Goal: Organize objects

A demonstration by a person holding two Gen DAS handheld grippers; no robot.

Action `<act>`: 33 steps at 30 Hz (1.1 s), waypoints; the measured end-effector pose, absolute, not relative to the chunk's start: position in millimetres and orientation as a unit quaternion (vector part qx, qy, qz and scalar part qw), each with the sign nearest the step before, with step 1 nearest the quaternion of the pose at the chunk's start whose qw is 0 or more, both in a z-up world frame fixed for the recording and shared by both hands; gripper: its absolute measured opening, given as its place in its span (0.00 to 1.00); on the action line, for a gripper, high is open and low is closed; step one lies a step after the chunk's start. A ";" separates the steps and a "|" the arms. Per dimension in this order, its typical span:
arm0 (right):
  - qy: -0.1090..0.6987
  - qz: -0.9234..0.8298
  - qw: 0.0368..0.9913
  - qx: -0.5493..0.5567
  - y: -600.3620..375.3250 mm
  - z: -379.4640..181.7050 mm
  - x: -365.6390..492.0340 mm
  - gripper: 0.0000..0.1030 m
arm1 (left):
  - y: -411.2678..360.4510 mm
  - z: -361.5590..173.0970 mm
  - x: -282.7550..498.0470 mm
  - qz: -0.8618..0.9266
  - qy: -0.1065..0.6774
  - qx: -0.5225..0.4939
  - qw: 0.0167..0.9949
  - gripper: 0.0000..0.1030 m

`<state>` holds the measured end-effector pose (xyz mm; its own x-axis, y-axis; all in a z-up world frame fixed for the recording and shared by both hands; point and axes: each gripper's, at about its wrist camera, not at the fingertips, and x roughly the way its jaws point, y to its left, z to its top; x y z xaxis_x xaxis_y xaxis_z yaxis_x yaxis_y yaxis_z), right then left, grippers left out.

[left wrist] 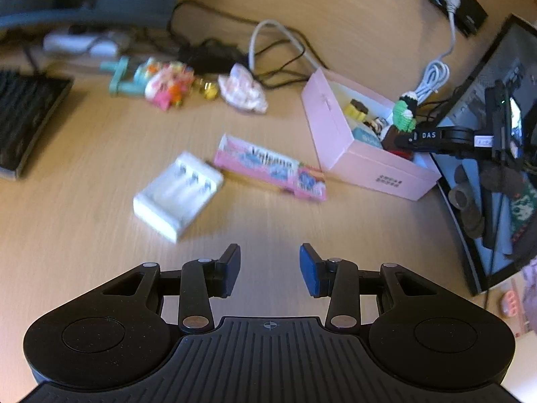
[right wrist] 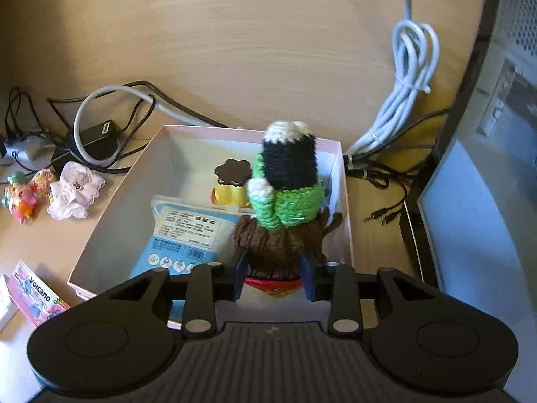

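Two claws in play, and the pink box [right wrist: 110, 201] is my landmark for everything. The right claw [right wrist: 274, 277] is clamped on the brown base of a crochet doll [right wrist: 285, 201], pads squeezing it from both sides. The doll stands upright over the box's right end, above the stuff already in there: a blue packet [right wrist: 181, 231] and a yellow pot [right wrist: 231, 188] with a dark lid. My guess is it's gripped low on the base so the floppy green-and-black top stays clear and it can go down bottom first (whether it already touches the box floor, can't tell). That claw angles down into the box from the near side.

The left claw [left wrist: 270, 270] hangs left of the box over bare table [left wrist: 100, 134], jaws apart with nothing between them. It tilts forward and down, looking at a white charger [left wrist: 178, 194] and a pink Volcano carton [left wrist: 272, 168], which lies just left of the box. Probably parked there to grab one of those next.

Further left of the box, toy figures [left wrist: 157, 80] and a crumpled cloth [left wrist: 243, 89] wait near a cable tangle [left wrist: 214, 50].
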<state>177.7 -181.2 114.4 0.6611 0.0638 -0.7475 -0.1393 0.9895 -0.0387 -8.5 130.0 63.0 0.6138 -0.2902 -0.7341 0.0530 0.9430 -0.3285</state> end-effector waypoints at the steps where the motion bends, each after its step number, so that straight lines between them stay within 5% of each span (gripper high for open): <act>1: 0.402 0.057 0.913 -0.038 -179.5 118.2 173.8 0.33 | 130.8 65.5 -6.1 -0.095 0.420 -0.133 0.893 0.41; 6: 0.345 0.093 0.933 -0.039 -166.0 147.3 134.5 0.53 | 165.9 73.1 28.0 -0.051 0.376 -0.135 0.915 0.41; 12: 0.338 0.124 0.932 -0.043 -141.9 153.5 110.3 0.53 | 224.8 70.5 101.8 0.060 0.319 -0.152 0.933 0.41; 21: 0.366 0.138 0.920 -0.041 -113.0 150.6 83.3 0.54 | 260.2 21.1 192.5 0.125 0.348 -0.174 0.913 0.42; 33: 0.327 -0.030 0.943 -0.050 -161.3 153.2 151.2 0.54 | 180.2 29.3 149.1 -0.094 0.383 -0.184 0.900 0.41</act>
